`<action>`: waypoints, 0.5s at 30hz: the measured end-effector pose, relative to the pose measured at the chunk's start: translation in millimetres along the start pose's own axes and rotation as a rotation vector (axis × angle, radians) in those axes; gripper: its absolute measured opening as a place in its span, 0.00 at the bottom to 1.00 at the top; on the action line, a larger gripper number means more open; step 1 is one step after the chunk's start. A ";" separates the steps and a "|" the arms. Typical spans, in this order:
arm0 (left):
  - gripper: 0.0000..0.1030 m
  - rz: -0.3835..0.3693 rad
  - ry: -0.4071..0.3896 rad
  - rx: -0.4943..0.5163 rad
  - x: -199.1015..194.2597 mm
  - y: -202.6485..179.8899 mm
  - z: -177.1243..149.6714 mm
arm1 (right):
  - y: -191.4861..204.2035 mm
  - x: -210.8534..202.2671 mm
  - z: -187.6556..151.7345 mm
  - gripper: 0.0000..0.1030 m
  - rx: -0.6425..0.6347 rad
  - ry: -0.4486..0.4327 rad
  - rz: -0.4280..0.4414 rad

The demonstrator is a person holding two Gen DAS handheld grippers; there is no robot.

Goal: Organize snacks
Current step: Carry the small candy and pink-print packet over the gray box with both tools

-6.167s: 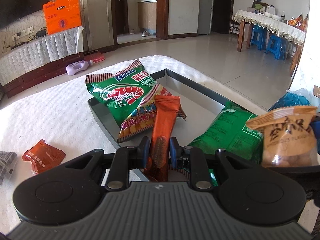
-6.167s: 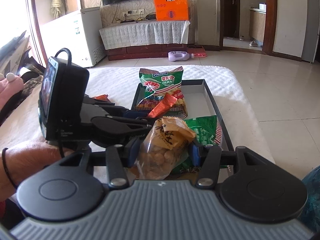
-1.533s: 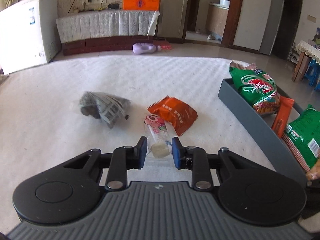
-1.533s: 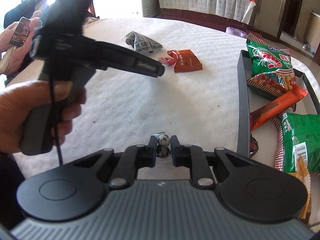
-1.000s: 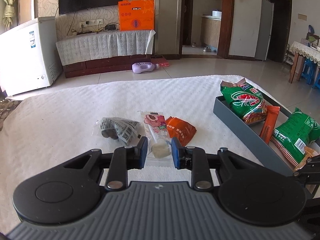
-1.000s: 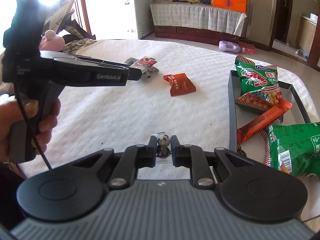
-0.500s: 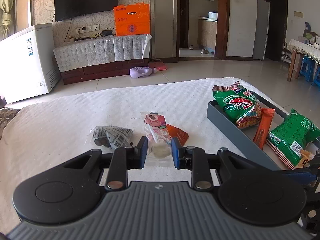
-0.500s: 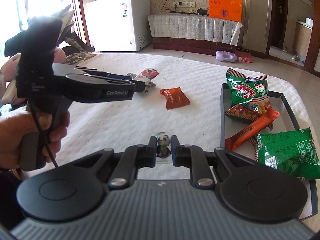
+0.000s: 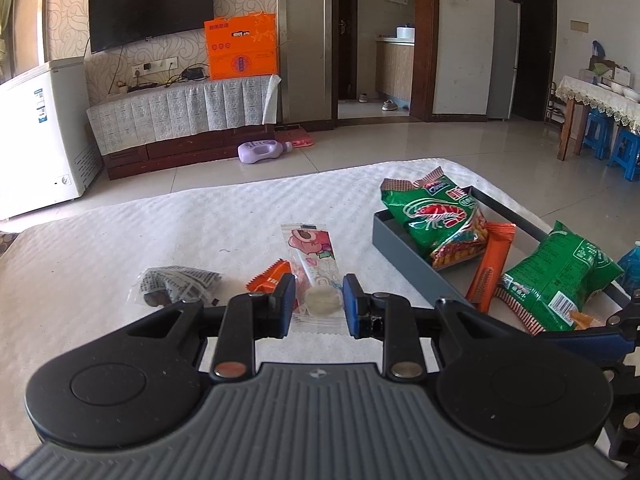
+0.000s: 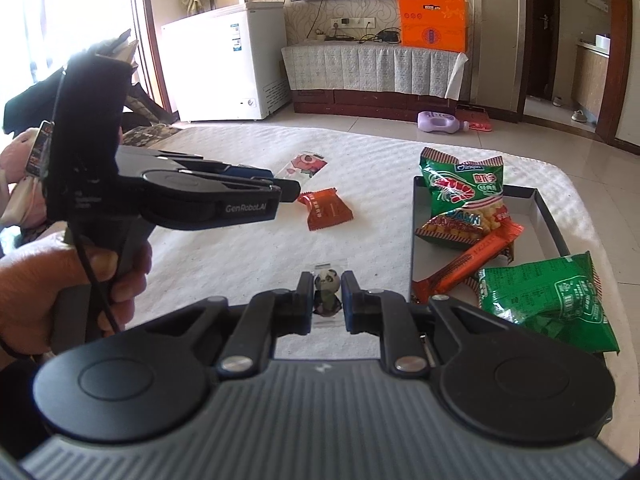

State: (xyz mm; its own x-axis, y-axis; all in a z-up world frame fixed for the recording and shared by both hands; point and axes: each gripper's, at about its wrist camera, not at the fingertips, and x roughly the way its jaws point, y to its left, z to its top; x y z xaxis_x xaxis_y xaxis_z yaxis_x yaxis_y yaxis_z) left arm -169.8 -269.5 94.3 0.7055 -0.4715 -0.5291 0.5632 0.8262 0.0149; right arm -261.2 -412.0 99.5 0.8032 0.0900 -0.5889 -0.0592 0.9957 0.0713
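Two grippers each hold a small snack above a white quilted tabletop (image 9: 120, 240). Left to right in the left wrist view: a grey printed packet (image 9: 176, 286) lies on the cloth, an orange-red sachet (image 9: 269, 278) lies just beside it, partly hidden behind the left finger, and the left gripper (image 9: 316, 304) is closed on a clear pink-printed candy wrapper (image 9: 314, 264), whose long axis runs away from the camera. Right of these a grey tray (image 9: 404, 240) holds a green shrimp-chip bag (image 9: 432, 210), an orange wafer stick (image 9: 492, 264) lying lengthwise along the tray, and a green snack bag (image 9: 560, 276). In the right wrist view, the right gripper (image 10: 327, 300) pinches a panda-printed candy (image 10: 327, 286) that stands upright between the pads, left of the tray's near wall. Beyond the table lie a tiled floor, a white chest freezer (image 9: 36, 132), a wall television (image 9: 150, 4), an orange box (image 9: 241, 46) and a purple bottle (image 9: 260, 152).
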 end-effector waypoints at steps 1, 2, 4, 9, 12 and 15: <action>0.29 -0.003 0.000 0.001 0.5 -2.4 0.5 | -1.3 -1.0 -0.3 0.17 0.001 -0.002 -0.002; 0.29 -0.005 -0.001 0.003 0.6 -4.8 0.9 | -2.6 -2.1 -0.6 0.17 0.003 -0.003 -0.004; 0.29 -0.013 -0.003 0.002 0.7 -8.4 2.2 | -6.1 -4.4 -0.8 0.17 0.007 -0.008 -0.008; 0.29 -0.036 -0.010 0.002 3.3 -21.8 6.4 | -14.1 -10.5 -3.5 0.17 0.021 -0.015 -0.023; 0.29 -0.052 -0.011 0.007 5.9 -32.1 7.6 | -20.5 -14.2 -5.2 0.17 0.030 -0.018 -0.034; 0.29 -0.068 -0.014 0.011 8.2 -42.0 10.0 | -27.8 -18.9 -7.0 0.17 0.044 -0.024 -0.047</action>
State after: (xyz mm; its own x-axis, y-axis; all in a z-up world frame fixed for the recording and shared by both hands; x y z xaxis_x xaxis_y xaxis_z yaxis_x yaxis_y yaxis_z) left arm -183.4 -311.2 97.8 0.6718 -0.5304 -0.5171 0.6142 0.7891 -0.0115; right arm -278.8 -441.2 103.0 0.8186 0.0424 -0.5727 0.0041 0.9968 0.0797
